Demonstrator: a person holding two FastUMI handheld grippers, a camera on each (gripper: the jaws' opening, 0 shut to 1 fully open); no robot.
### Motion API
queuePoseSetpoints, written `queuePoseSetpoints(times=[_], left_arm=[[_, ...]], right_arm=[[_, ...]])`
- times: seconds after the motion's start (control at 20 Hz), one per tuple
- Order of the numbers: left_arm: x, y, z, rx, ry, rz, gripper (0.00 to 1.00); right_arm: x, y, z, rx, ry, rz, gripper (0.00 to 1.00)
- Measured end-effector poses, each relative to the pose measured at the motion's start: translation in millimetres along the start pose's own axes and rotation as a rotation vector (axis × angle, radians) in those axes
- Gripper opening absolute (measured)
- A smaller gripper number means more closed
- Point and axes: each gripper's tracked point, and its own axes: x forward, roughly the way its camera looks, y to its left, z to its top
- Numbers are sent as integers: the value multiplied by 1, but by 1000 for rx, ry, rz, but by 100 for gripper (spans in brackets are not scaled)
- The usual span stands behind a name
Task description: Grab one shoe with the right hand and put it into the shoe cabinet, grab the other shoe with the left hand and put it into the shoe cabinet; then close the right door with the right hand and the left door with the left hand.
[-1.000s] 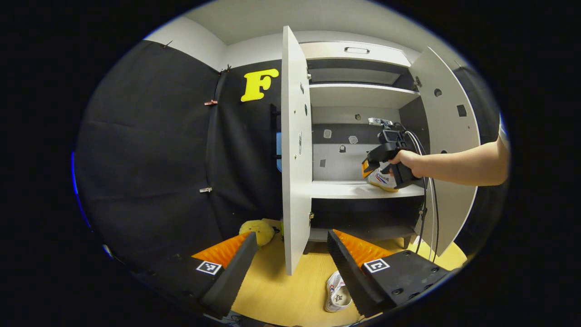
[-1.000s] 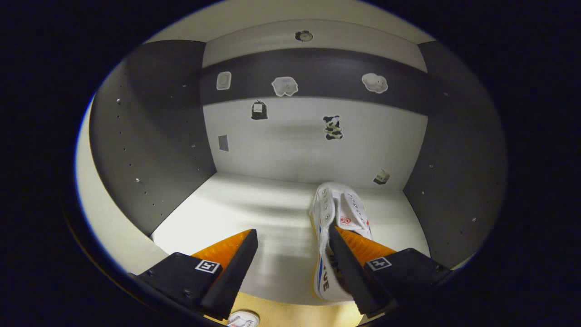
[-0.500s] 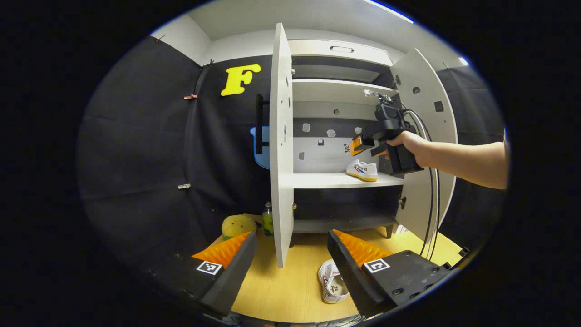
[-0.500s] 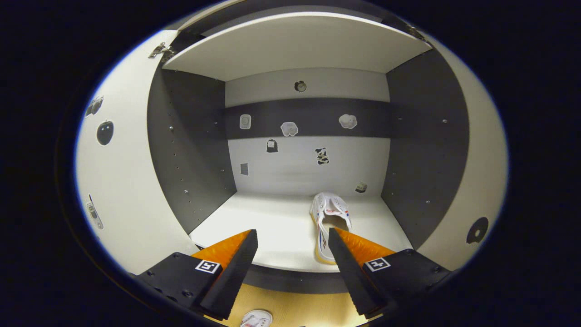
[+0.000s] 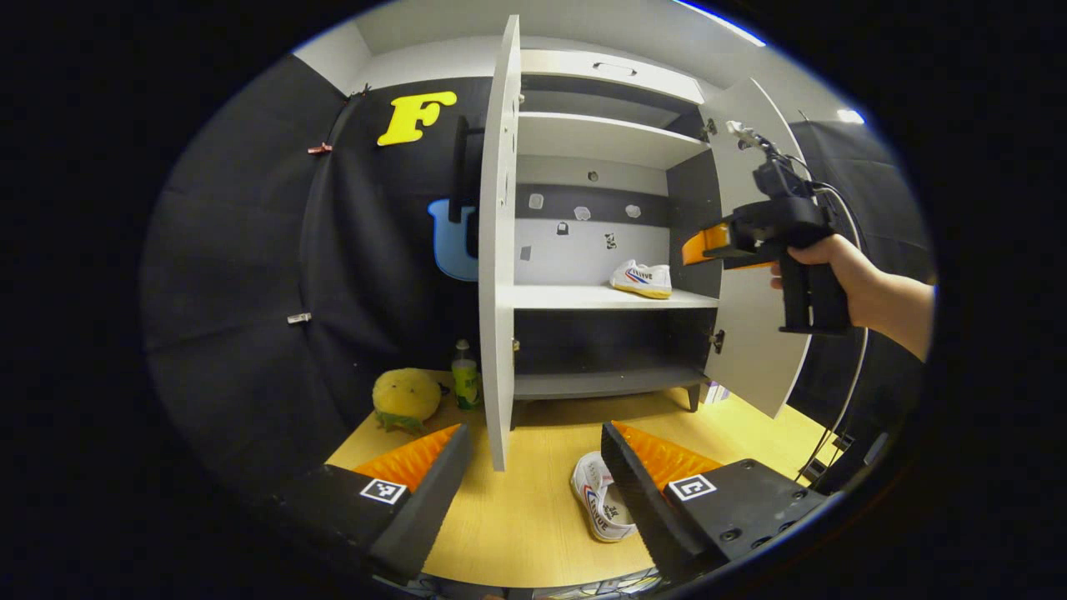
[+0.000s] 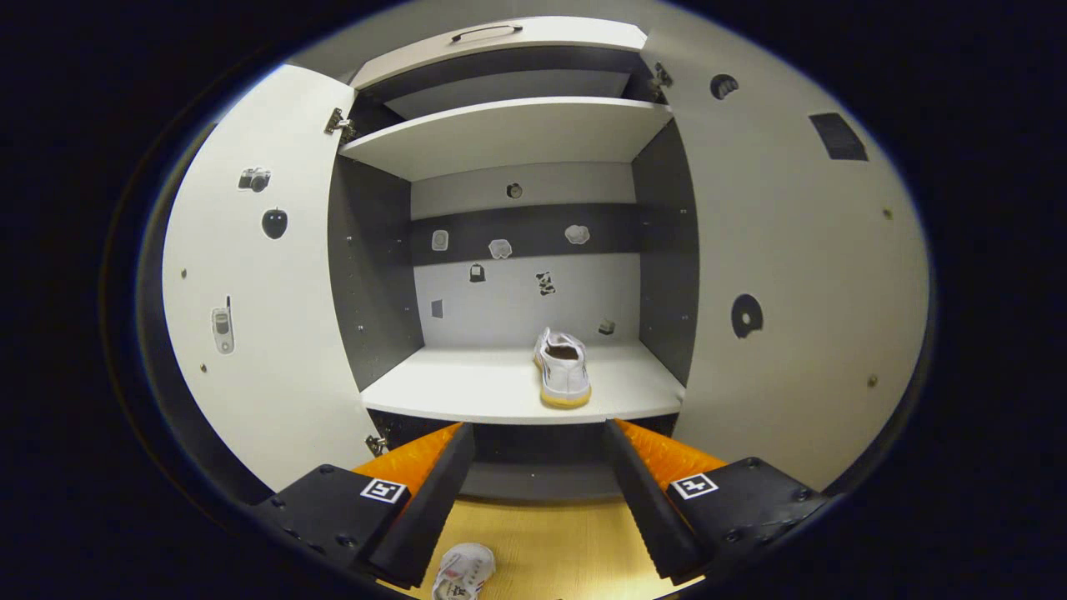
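One white shoe (image 5: 641,278) (image 6: 563,379) rests on the middle shelf (image 6: 492,392) of the shoe cabinet, toward its right side. The second white shoe (image 5: 600,506) (image 6: 463,570) lies on the wooden floor in front of the cabinet. My left gripper (image 5: 533,483) stands open low over the floor, its right finger just beside that shoe. My right gripper (image 6: 538,487) is open and empty in front of the cabinet; in the left gripper view a hand holds the right gripper (image 5: 708,243) before the right door. Both doors, left door (image 5: 498,250) and right door (image 5: 754,275), stand open.
A yellow plush toy (image 5: 406,397) and a small green bottle (image 5: 463,379) sit on the floor left of the left door. Cables hang from the right gripper past the right door. The lower shelf (image 5: 600,382) and upper shelf (image 5: 600,137) hold nothing.
My right gripper let go of the shoe on the middle shelf and drew back out of the cabinet. The left gripper view has pulled back, showing more of the floor.
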Motion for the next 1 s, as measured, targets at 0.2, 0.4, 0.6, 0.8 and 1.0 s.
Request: queuePoseSetpoints(times=[0.2, 0.4, 0.6, 0.8, 1.0], left_arm=[[24, -10, -38, -5, 76, -44, 99], [48, -27, -79, 4, 167, -106, 99], [72, -47, -118, 10, 251, -159, 98], [97, -60, -156, 16, 337, -177, 99], [125, -65, -193, 0, 434, -155, 99]], right_arm=[[-39, -16, -51, 11, 53, -39, 99], [-74, -36, -108, 15, 146, -81, 99], [-107, -45, -160, 47, 257, -112, 99], [-146, -55, -197, 50, 335, -129, 99], [-172, -66, -218, 50, 397, -127, 99]])
